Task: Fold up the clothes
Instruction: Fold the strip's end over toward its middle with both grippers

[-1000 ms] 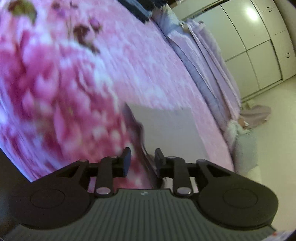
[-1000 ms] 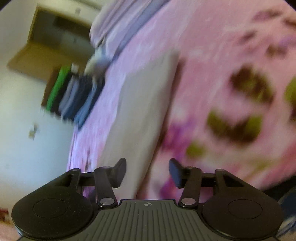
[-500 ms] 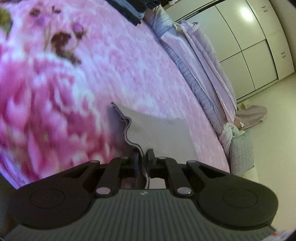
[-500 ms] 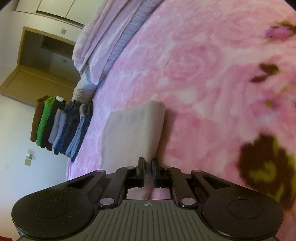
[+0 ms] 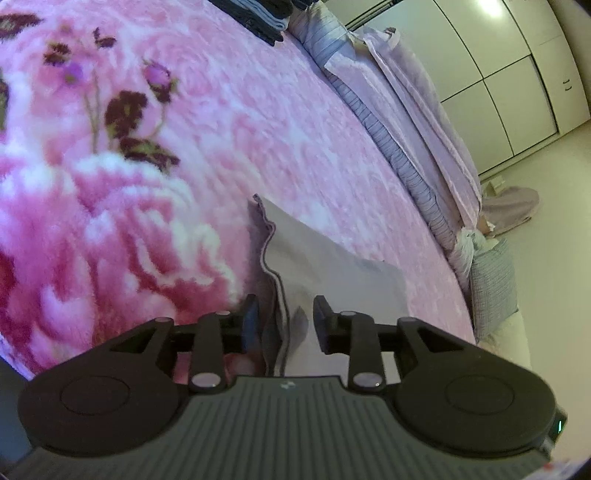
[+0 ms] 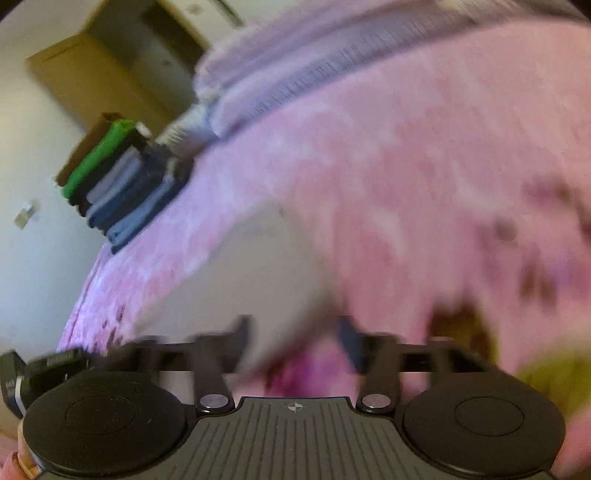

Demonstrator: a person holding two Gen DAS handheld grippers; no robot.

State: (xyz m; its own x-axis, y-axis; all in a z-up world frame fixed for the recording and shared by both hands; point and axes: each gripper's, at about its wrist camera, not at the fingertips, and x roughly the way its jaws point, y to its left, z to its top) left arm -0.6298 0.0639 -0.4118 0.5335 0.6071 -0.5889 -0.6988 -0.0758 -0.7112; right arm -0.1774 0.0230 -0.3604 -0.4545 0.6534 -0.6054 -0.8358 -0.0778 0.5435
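Note:
A folded pale grey garment [image 5: 332,266] lies on the pink floral blanket [image 5: 147,184]. My left gripper [image 5: 286,314] is low over the garment's near end. Its jaws are opening, and the stitched edge of the garment stands loosely between the fingers without being pressed. In the right wrist view, which is blurred by motion, the same garment [image 6: 266,266] lies just ahead. My right gripper [image 6: 295,332] is above its near end with jaws opening wide. The garment's corner shows below the gap, and the pads are clear of it.
A stack of folded clothes [image 6: 122,177] stands at the far end of the bed, also seen in the left wrist view [image 5: 258,14]. A lilac quilt and pillows [image 5: 406,122] run along the bed's side. Pale wardrobe doors [image 5: 498,55] and floor lie beyond.
Half a second ago both grippers were shut on the garment's near edge. Both have since let go and opened. The right gripper has lifted and rolled, blurring its view.

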